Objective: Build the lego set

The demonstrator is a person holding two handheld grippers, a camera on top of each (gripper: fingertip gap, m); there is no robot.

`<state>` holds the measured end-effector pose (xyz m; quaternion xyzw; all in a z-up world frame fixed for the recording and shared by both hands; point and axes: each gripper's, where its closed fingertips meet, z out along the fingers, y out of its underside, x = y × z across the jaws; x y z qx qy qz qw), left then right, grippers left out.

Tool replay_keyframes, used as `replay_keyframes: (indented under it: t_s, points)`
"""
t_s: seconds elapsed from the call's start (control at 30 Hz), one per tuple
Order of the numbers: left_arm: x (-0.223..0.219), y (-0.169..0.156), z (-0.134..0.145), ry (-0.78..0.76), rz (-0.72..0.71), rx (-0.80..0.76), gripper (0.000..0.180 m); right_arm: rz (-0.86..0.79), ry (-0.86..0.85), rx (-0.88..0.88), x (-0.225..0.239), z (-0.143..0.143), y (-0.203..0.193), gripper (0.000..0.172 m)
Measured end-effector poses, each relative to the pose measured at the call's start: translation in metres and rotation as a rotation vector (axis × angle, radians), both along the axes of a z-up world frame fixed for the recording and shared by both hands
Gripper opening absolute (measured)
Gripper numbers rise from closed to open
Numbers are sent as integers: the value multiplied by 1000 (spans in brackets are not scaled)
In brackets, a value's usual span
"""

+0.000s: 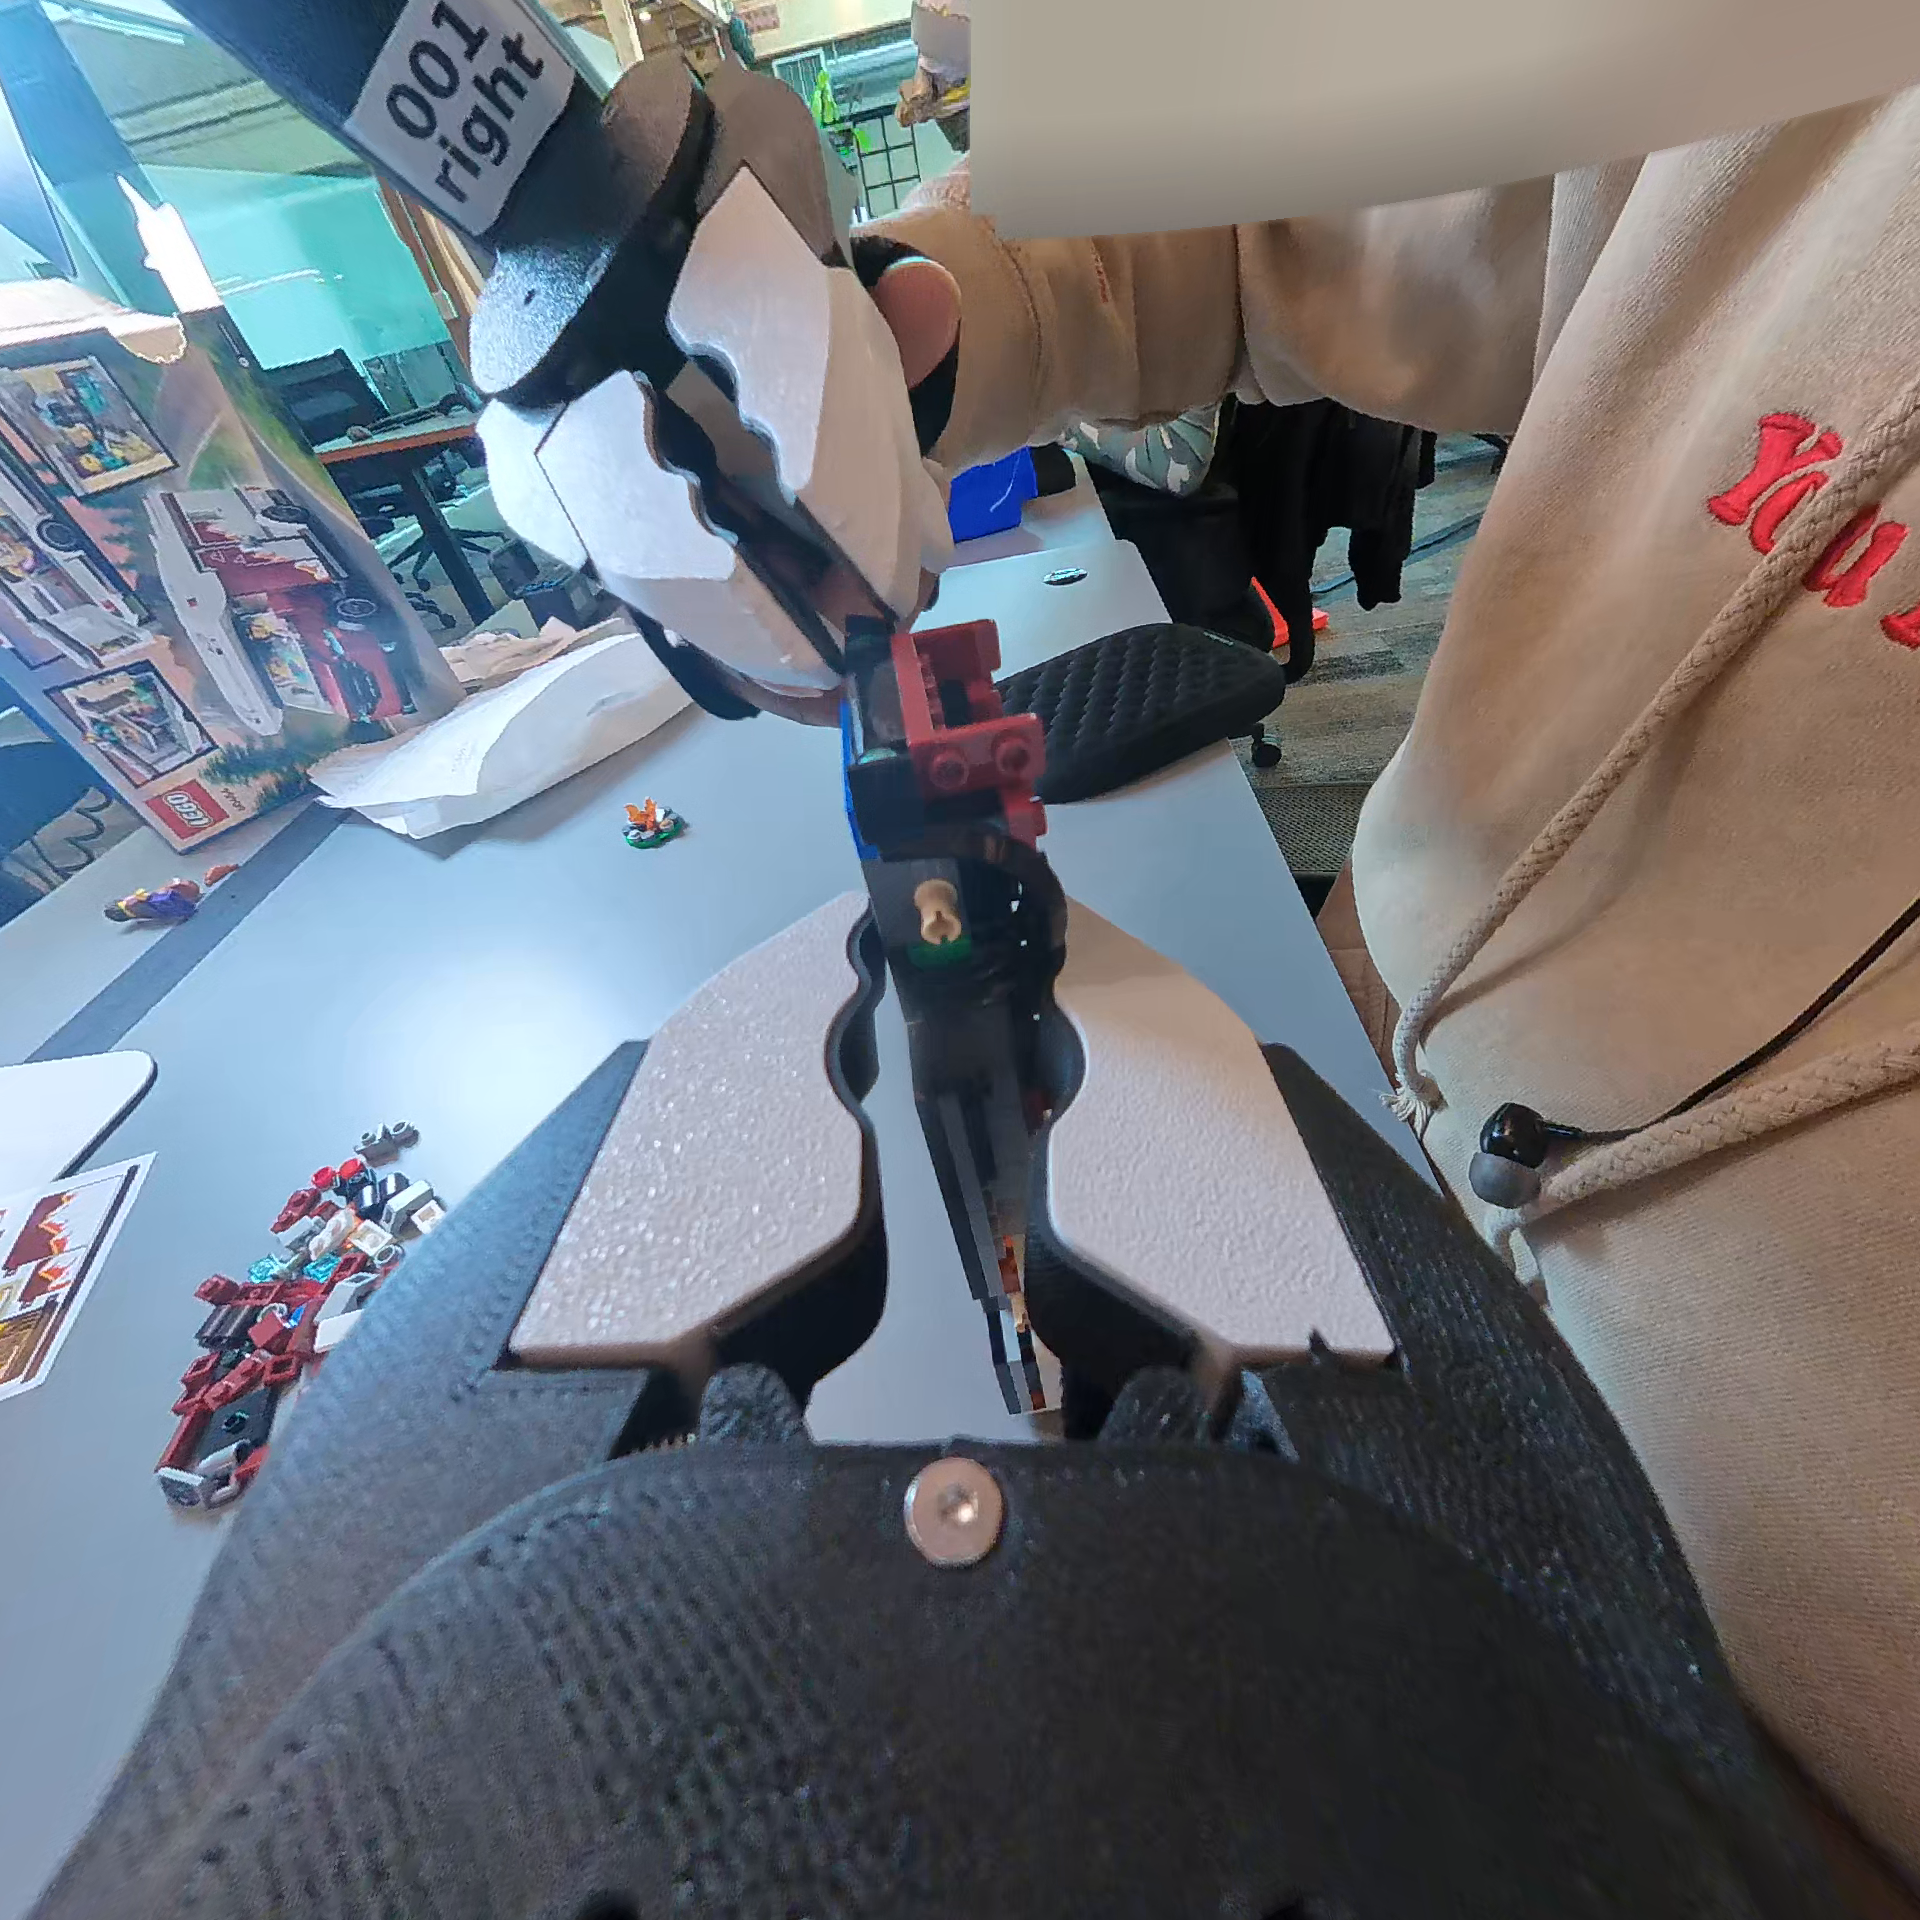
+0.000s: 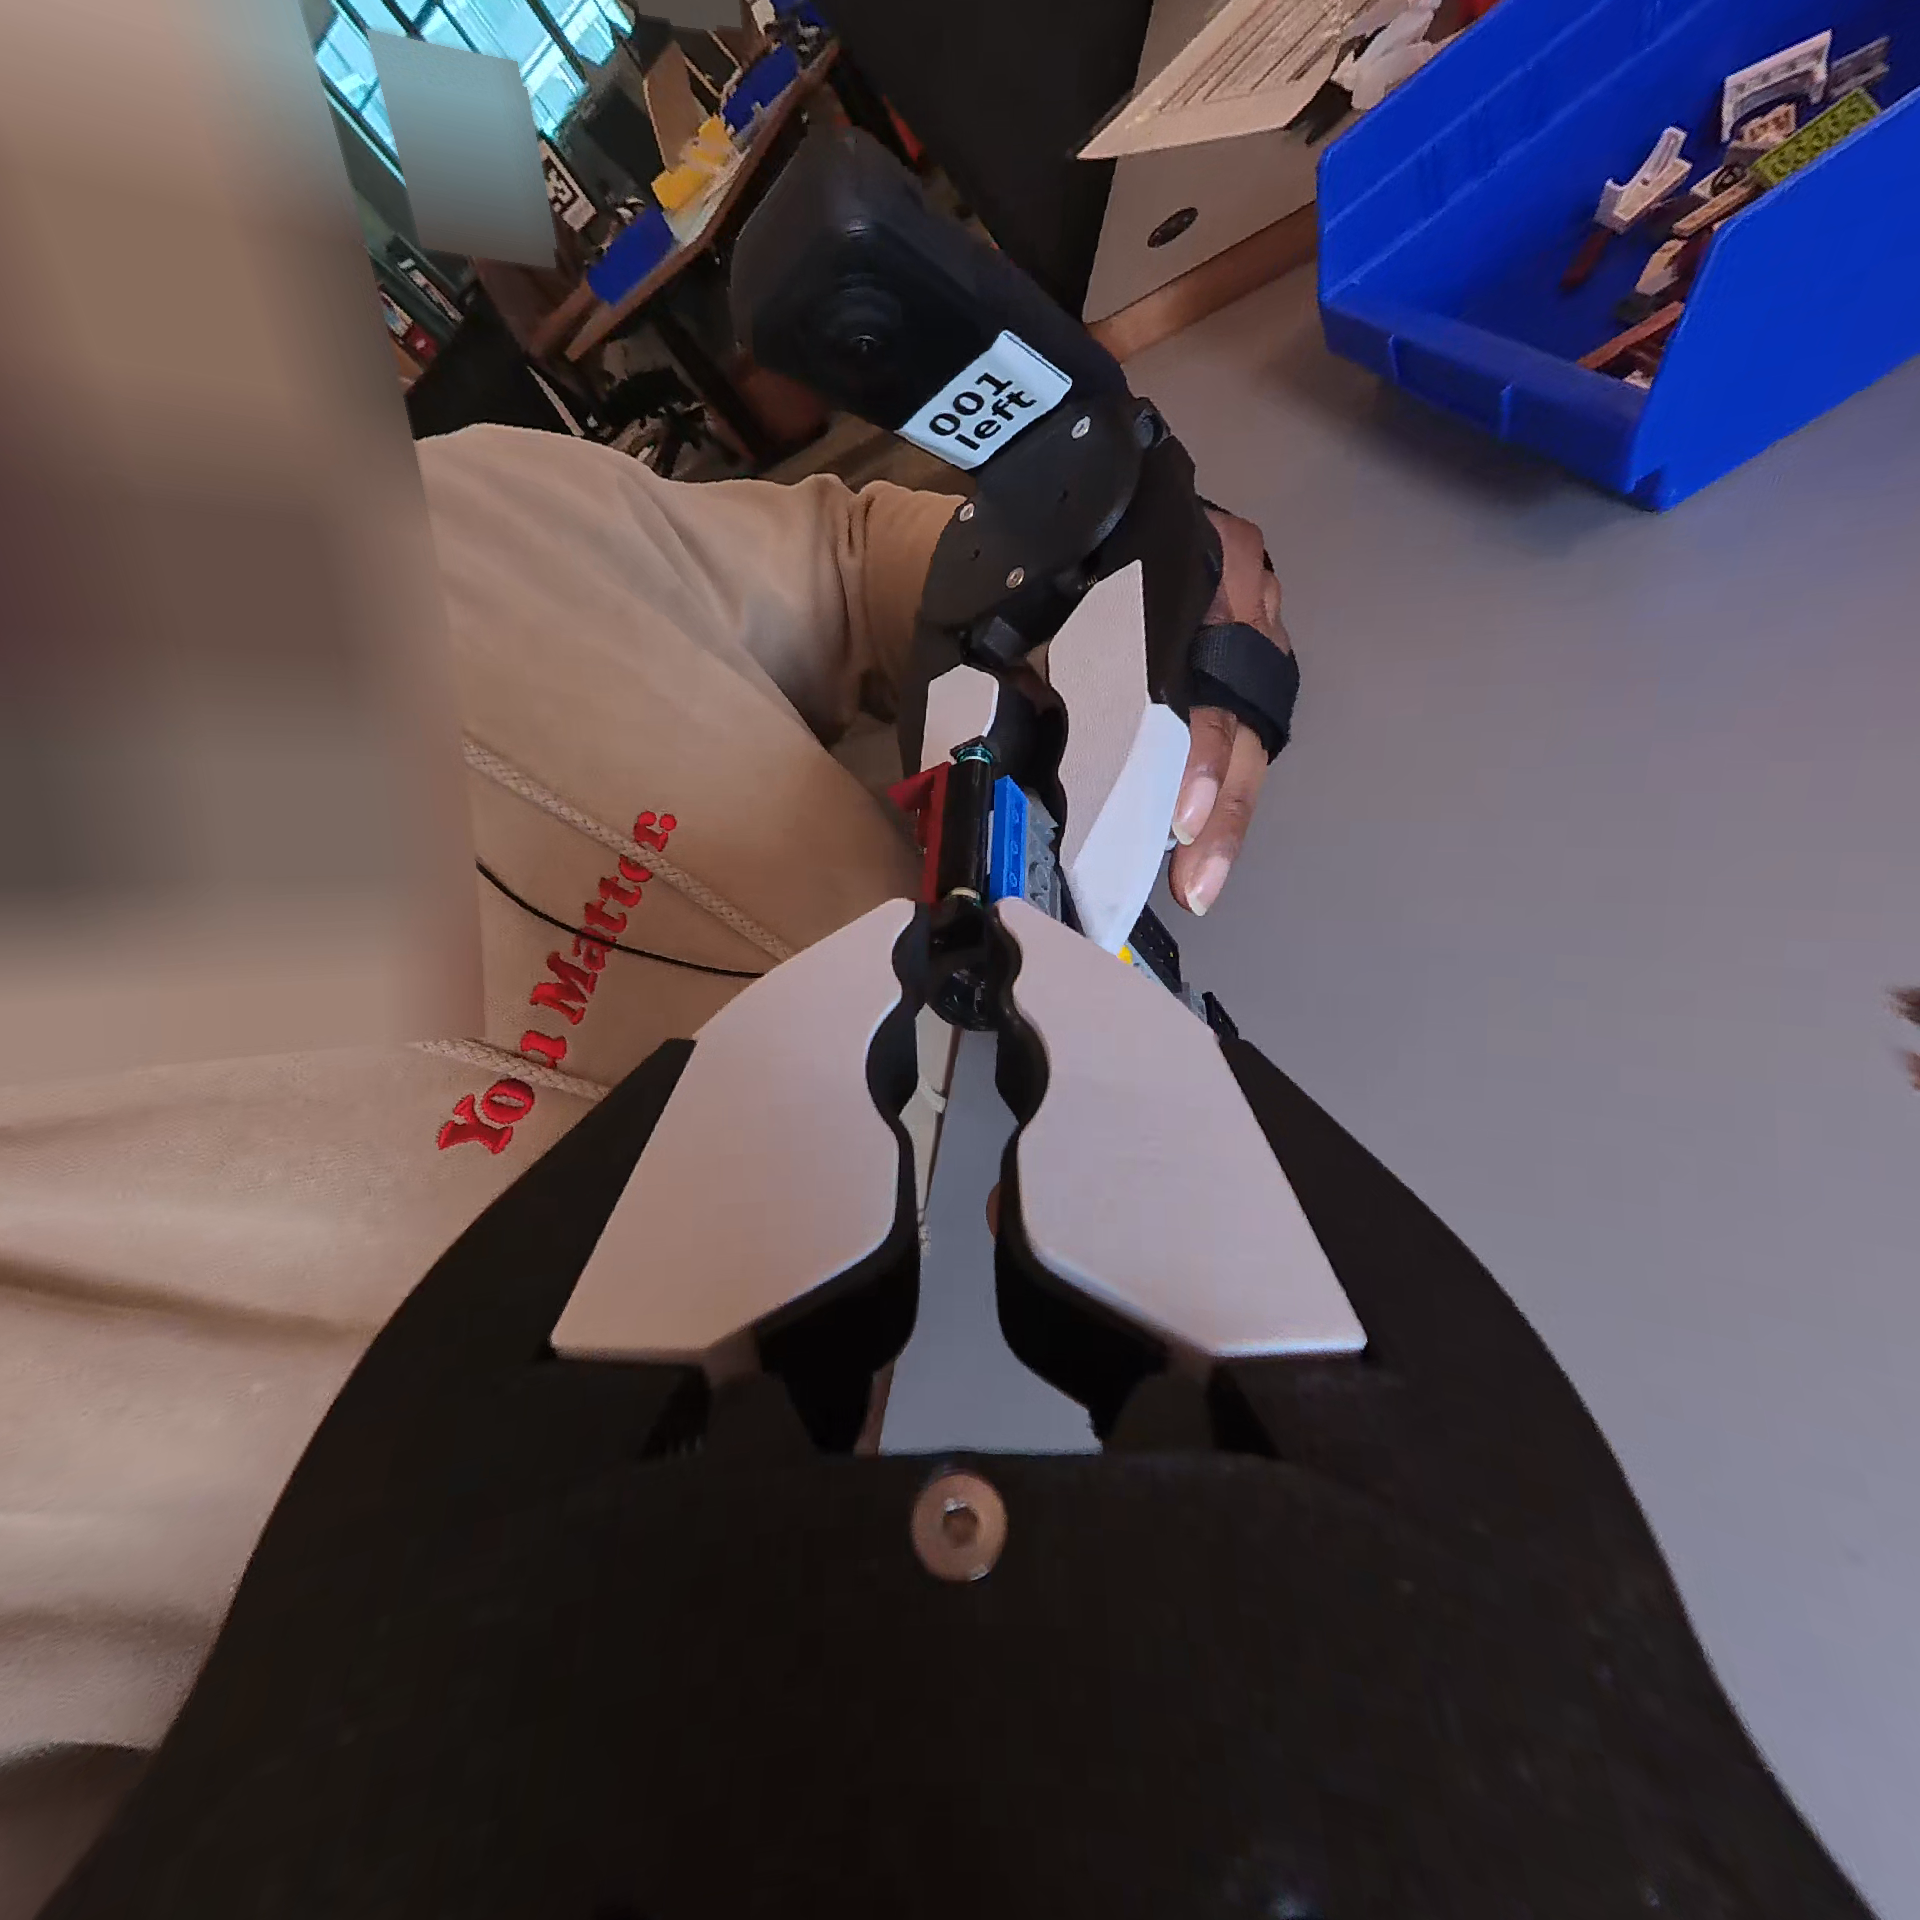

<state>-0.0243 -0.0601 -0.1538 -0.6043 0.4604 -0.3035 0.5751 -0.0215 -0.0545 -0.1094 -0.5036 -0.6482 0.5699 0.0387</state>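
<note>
Brick model (image 1: pixel 940 790), half-built in dark red, black, blue and grey, hangs in the air above a grey table (image 1: pixel 416 987), pinned between two hand-held grippers that meet over it. The left gripper (image 1: pixel 961 971) is clamped on the model's long dark lower body, its white fingers (image 1: pixel 748 1122) pressing from both sides, seemingly to steady the piece like a vice. The right gripper (image 2: pixel 958 940) comes in from twelve o'clock in the left wrist view and is closed on a black cylinder (image 2: pixel 961 831) at the model's top end, apparently to work on that part while the rest is braced. A tan peg (image 1: pixel 938 902) and a green stud sit on the grey side of the model; a blue plate (image 2: pixel 1010 831) runs beside the black cylinder, with dark red bricks stacked at the upper end.

Further out, at eight o'clock from the left gripper, loose bricks (image 1: pixel 281 1309) lie in a heap beside a sheet of stickers (image 1: pixel 52 1268). At ten o'clock stand a printed box (image 1: pixel 177 582) and white paper bags (image 1: pixel 520 727). A blue bin (image 2: pixel 1621 260) sits at one o'clock in the right wrist view.
</note>
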Motion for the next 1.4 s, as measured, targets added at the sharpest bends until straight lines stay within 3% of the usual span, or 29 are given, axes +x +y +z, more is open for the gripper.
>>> replay_keyframes:
  t_s: [0.13, 0.57, 0.7, 0.8, 1.03, 1.13, 1.3, 1.4]
  points:
    - [0, 0, 0, -4, 1, -12, 26, -8, 38, 122, 0, 0, 0, 9]
    - [1, -1, 0, -13, -11, -33, 25, 34, 486, 980, 2, 3, -2, 7]
    - [0, 0, 0, -20, -10, -41, 25, 58, 595, 1173, 2, 2, -5, 0]
    - [0, -2, 0, 4, -15, -17, 26, 12, 560, 1071, 2, 10, -4, 12]
    - [1, -3, 0, 11, -17, -12, 26, -36, 183, 365, 5, 15, 3, 17]
    - [2, -3, -1, 15, -11, -9, 26, 4, 50, 171, 4, 8, -5, 21]
    - [1, -2, -1, 16, -8, -9, 26, -3, 25, 188, 0, 1, -6, 8]
    - [1, -1, -1, 6, -10, -24, 25, -6, 84, 325, -1, 1, -4, 8]
